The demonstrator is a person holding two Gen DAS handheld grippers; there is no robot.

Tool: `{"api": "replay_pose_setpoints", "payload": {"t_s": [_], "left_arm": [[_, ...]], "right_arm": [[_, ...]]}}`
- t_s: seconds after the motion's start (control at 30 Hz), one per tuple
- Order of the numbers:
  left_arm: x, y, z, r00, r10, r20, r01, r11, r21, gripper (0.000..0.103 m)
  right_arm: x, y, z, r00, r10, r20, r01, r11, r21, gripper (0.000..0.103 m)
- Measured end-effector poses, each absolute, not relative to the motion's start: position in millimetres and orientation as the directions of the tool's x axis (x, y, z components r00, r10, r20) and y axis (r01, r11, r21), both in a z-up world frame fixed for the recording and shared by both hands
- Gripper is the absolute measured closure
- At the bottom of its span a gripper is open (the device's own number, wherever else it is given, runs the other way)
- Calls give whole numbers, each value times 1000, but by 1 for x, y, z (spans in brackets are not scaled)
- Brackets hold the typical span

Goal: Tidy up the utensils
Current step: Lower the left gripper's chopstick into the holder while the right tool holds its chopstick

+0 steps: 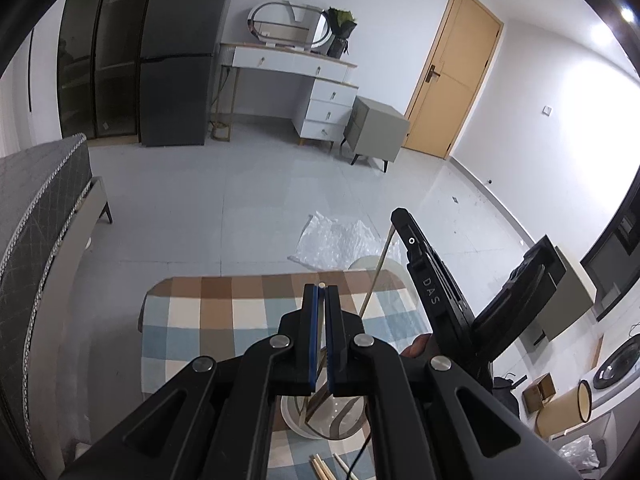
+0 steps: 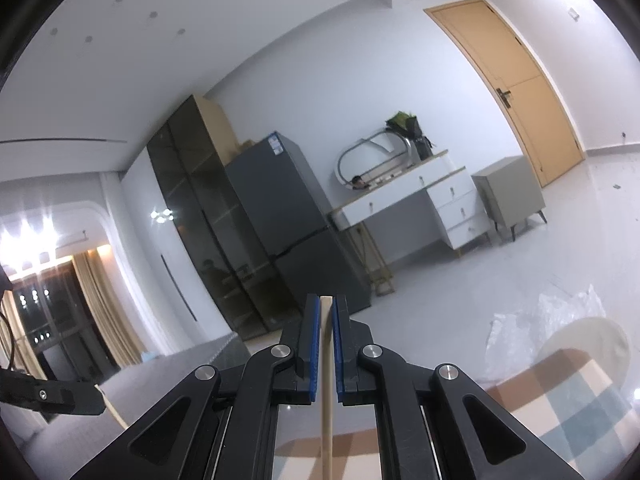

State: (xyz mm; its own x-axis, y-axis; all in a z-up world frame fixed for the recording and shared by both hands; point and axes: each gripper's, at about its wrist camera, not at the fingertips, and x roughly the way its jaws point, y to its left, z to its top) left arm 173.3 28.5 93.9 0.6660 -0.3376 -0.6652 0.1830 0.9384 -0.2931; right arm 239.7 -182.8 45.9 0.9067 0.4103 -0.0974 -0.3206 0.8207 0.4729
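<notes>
My left gripper [image 1: 320,292] is shut on a pale wooden chopstick [image 1: 321,287], whose tip shows between the blue pads. Below the fingers stands a white round holder [image 1: 320,420] on the checkered tablecloth [image 1: 200,320]. To the right my right gripper [image 1: 400,220] grips a second chopstick [image 1: 376,272] that slants down toward the table. In the right wrist view the right gripper [image 2: 327,304] is shut on that chopstick [image 2: 326,380], which runs upright between the pads. The left gripper [image 2: 98,400] shows at the lower left there with its chopstick [image 2: 116,414].
Several loose chopsticks [image 1: 320,466] lie on the cloth near the bottom edge. Crumpled clear plastic [image 1: 340,240] and a round white top [image 1: 390,266] lie beyond the table. A grey bed [image 1: 40,240] stands at the left, boxes [image 1: 540,390] at the right.
</notes>
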Motion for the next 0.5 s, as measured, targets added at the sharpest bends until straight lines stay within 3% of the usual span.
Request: {"api": "replay_pose_setpoints", "payload": {"t_s": [0.5], "left_arm": [[174, 19, 76, 585, -377, -718, 186, 924, -333, 103]], "right_arm": [[214, -181, 40, 853, 479, -209, -383, 845, 372, 96]]}}
